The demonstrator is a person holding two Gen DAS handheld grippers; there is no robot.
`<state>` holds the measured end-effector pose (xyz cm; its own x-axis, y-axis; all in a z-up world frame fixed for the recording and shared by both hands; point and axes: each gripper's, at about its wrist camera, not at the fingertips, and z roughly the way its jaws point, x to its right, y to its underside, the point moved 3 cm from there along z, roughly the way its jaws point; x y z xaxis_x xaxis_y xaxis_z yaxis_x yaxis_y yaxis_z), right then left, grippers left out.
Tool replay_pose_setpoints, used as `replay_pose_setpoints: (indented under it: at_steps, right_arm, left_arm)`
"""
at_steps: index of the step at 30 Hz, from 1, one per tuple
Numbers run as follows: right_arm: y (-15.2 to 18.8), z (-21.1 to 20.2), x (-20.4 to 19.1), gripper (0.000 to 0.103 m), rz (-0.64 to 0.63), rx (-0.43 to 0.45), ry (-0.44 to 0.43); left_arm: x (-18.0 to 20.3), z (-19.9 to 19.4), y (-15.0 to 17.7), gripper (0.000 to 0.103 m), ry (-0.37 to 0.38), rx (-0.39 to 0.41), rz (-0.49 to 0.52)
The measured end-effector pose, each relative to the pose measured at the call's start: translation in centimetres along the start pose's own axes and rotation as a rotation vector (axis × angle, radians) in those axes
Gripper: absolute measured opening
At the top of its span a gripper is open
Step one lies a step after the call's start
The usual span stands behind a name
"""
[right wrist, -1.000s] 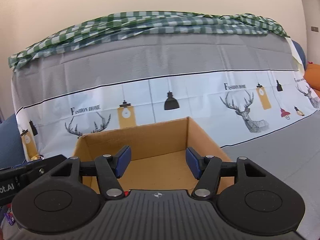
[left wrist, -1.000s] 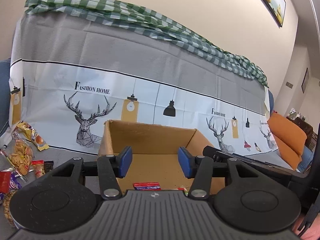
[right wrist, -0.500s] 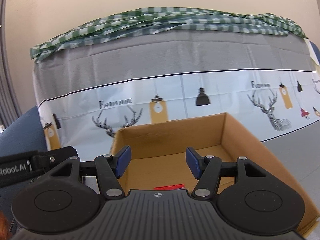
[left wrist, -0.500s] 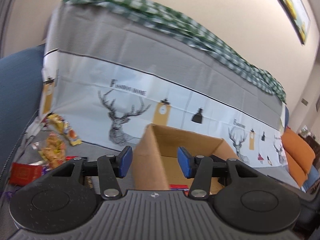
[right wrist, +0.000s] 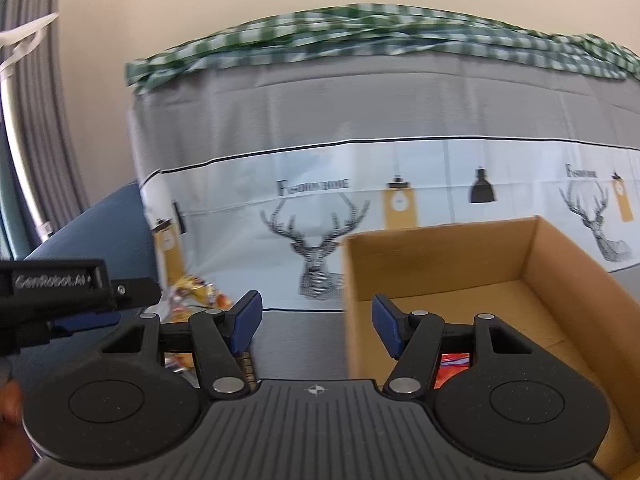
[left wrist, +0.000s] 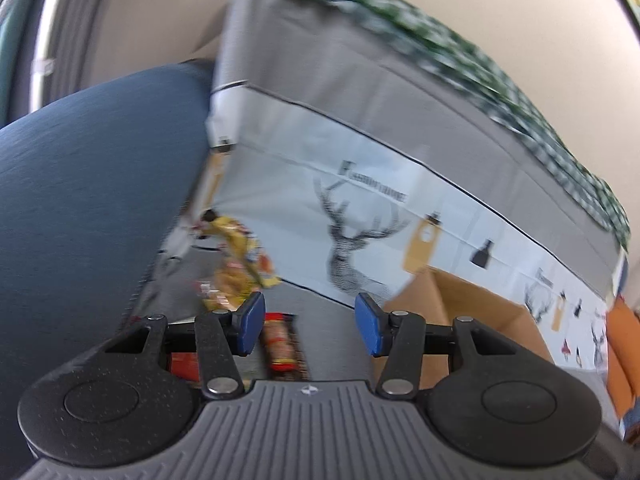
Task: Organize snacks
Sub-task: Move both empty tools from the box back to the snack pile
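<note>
My left gripper [left wrist: 310, 326] is open and empty, above a pile of snack packets on the grey cloth: a yellow bag [left wrist: 240, 248], a clear bag of orange snacks [left wrist: 226, 286], a long red-ended packet [left wrist: 280, 346] and a red packet [left wrist: 184, 364]. The cardboard box [left wrist: 472, 312] lies to its right. My right gripper [right wrist: 316, 326] is open and empty at the left wall of the box [right wrist: 440, 264]. A red packet [right wrist: 454, 364] lies inside the box. The snack pile [right wrist: 192, 288] shows left of it, partly hidden by the left gripper's body [right wrist: 60, 288].
A sofa back draped in grey deer-print cloth [right wrist: 360, 184] with a green checked cloth [right wrist: 360, 36] on top stands behind. A blue armrest [left wrist: 88, 184] rises at the left. An orange cushion [left wrist: 620, 344] is at the far right.
Both grippers have swung left. The left one left the box and now faces the snack pile. The right one moved from over the box's middle to its left wall.
</note>
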<state>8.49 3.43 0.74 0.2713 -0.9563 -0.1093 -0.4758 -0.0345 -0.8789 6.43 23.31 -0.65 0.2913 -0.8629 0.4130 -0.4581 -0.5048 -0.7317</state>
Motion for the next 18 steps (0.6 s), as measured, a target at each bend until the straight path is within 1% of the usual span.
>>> replay_pose_setpoints:
  at_steps: [4, 7, 9, 12, 14, 16, 18]
  right_arm:
    - [1.3, 0.7, -2.7, 0.063, -0.04, -0.012, -0.025]
    - [2.5, 1.4, -4.3, 0.063, -0.073, -0.034, -0.049]
    - [3.4, 2.0, -5.3, 0.068, -0.096, -0.045, -0.068]
    - [5.1, 3.2, -6.8, 0.071, -0.14, -0.082, -0.098]
    - [6.4, 4.0, -7.7, 0.077, -0.168, -0.112, -0.131]
    - [7.5, 4.9, -8.7, 0.078, -0.196, -0.144, -0.147]
    - [8.4, 5.4, -9.6, 0.083, -0.222, -0.154, -0.18]
  left_arm:
    - [-3.0, -0.4, -0.9, 0.053, -0.036, -0.002, -0.055]
    - [-4.5, -0.8, -1.1, 0.053, -0.05, 0.003, -0.073]
    - [-4.9, -0.9, -1.1, 0.053, -0.053, 0.005, -0.072]
    - [-5.3, -0.8, -1.0, 0.053, -0.061, 0.006, -0.045]
    - [-5.4, -0.6, -0.9, 0.053, -0.074, -0.001, -0.029]
    - [-5.5, -0.6, -0.8, 0.053, -0.06, 0.005, -0.022]
    - [-5.7, -0.5, -0.8, 0.053, -0.062, -0.004, -0.02]
